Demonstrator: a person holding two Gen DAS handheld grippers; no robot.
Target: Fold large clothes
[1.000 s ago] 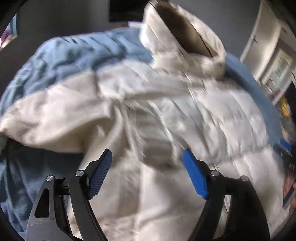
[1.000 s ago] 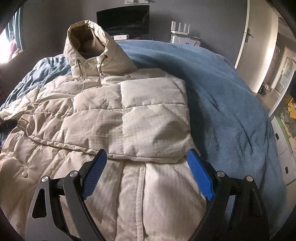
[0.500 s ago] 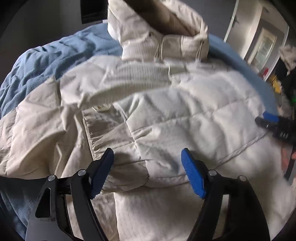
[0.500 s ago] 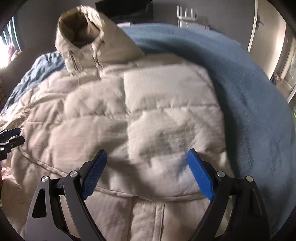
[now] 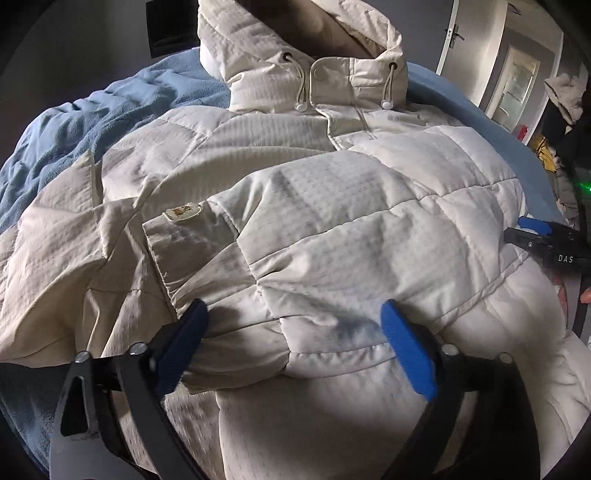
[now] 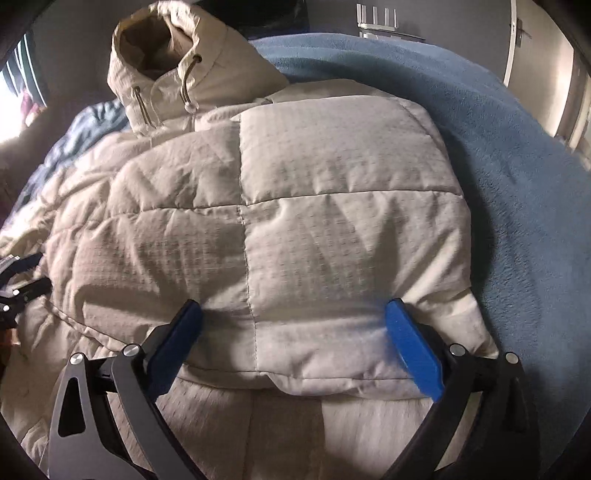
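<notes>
- The blanket (image 6: 498, 155) is covering the bed, blue and fleecy.
- The jacket (image 5: 332, 229) is lying on the blanket, its sleeves folded over the chest and its hood (image 6: 173, 55) pointing to the far end.
- The left hand-held gripper (image 5: 291, 343) is standing with jaws wide apart, pressing on a folded sleeve.
- The right hand-held gripper (image 6: 295, 339) is also spread apart, over the other sleeve's edge.

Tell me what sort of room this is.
Most likely a bedroom at home. The cream puffer jacket lies spread on what looks like a bed under a blue fleece blanket. A door with a handle stands behind, and clothes hang near the doorway.
</notes>
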